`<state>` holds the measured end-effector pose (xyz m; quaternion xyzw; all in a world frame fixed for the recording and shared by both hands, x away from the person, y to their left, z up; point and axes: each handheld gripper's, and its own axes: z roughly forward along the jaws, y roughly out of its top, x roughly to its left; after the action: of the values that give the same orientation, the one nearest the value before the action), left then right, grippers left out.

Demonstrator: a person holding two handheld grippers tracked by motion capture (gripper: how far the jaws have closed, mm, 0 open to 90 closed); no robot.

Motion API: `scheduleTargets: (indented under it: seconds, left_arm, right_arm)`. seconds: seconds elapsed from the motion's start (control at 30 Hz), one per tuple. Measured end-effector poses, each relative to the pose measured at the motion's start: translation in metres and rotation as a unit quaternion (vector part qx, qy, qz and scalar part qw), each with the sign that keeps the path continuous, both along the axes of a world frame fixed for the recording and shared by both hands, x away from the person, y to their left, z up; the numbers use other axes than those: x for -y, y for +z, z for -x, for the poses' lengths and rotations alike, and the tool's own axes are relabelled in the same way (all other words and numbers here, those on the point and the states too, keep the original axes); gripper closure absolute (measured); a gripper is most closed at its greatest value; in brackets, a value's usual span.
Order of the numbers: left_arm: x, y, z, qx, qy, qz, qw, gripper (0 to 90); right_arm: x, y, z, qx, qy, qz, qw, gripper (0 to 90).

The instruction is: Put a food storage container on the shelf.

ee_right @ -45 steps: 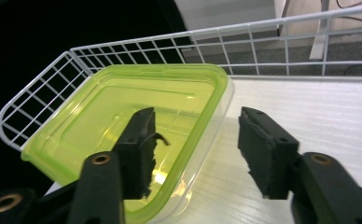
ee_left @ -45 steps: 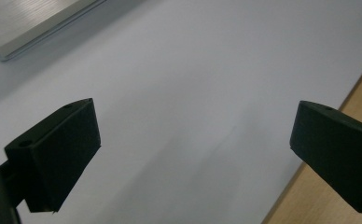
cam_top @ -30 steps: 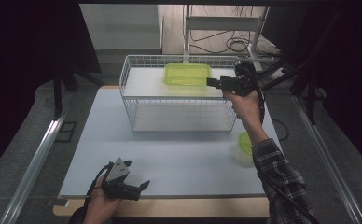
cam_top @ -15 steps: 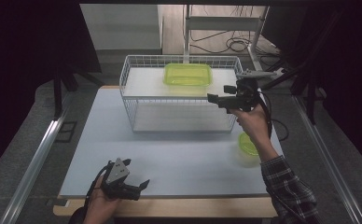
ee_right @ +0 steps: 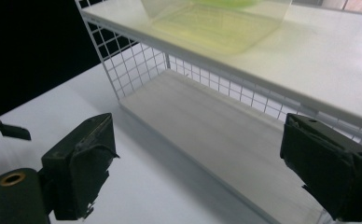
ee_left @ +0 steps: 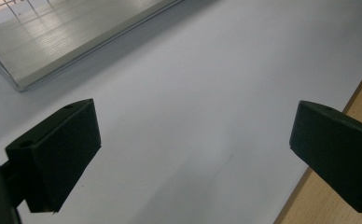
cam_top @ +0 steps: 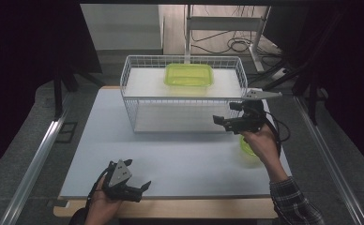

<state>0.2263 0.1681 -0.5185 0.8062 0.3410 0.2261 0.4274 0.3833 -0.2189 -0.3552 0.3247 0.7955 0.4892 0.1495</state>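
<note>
Right gripper [cam_top: 223, 122] sat in front of the wire rack [cam_top: 128, 101], off its right front corner, jaws spread wide with nothing between them; they had just been opening. The green container [cam_top: 188, 75] lay flat on the rack's top shelf, toward the back and about centred, apart from both grippers. A second green piece [cam_top: 246, 146] (lid or small bowl, couldn't tell, the hand covered most of it) lay on the white table [cam_top: 185, 159] just under the right hand.

Left gripper [cam_top: 138, 189] rested at the near edge of the table, jaws spread, nothing between them either. Left gripper view had bare table surface between its pads [ee_left: 58, 154].

My read: the placing was done and the step in hand was backing off and going for the green piece on the table. To do it well:
- keep the jaws wide during the retreat so no wire gets caught
- drop clear of the rack's front edge before turning toward the piece
- come at its rim from the open side, not through the person's own wrist line
- close on the rim only once a pad sits on each side of it
</note>
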Motion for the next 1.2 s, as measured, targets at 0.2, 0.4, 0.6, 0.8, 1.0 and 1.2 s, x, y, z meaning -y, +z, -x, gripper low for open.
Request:
scheduleTargets:
  seconds: [0.2, 0.4, 0.6, 0.8, 1.0, 1.2]
  left_arm:
    - [0.001, -0.001, 0.0, -0.003, -0.001, -0.002, 1.0, 1.8]
    - [0.002, -0.001, 0.0, -0.005, 0.0, -0.011, 0.9999, 1.6]
    - [0.001, -0.001, -0.001, -0.022, 0.009, -0.012, 0.9997, 1.8]
    - [0.001, 0.0, -0.001, -0.028, 0.01, -0.01, 0.9995, 1.9]
    - [0.002, 0.0, -0.001, -0.029, 0.01, -0.011, 0.9995, 1.9]
    - [0.003, 0.0, -0.001, -0.028, 0.01, -0.017, 0.9994, 2.0]
  right_arm:
    - [0.013, -0.014, 0.01, 0.002, -0.008, -0.017, 0.9998, 8.4]
    - [0.022, -0.026, 0.022, -0.003, -0.012, -0.016, 0.9998, 8.2]
    - [0.028, -0.04, 0.036, -0.001, -0.006, 0.0, 1.0, 7.6]
    - [0.034, -0.05, 0.049, -0.006, -0.011, 0.004, 0.9999, 7.3]
    - [0.039, -0.067, 0.062, -0.025, -0.019, -0.008, 0.9995, 6.3]
    - [0.039, -0.082, 0.075, -0.012, -0.016, 0.019, 0.9996, 2.0]
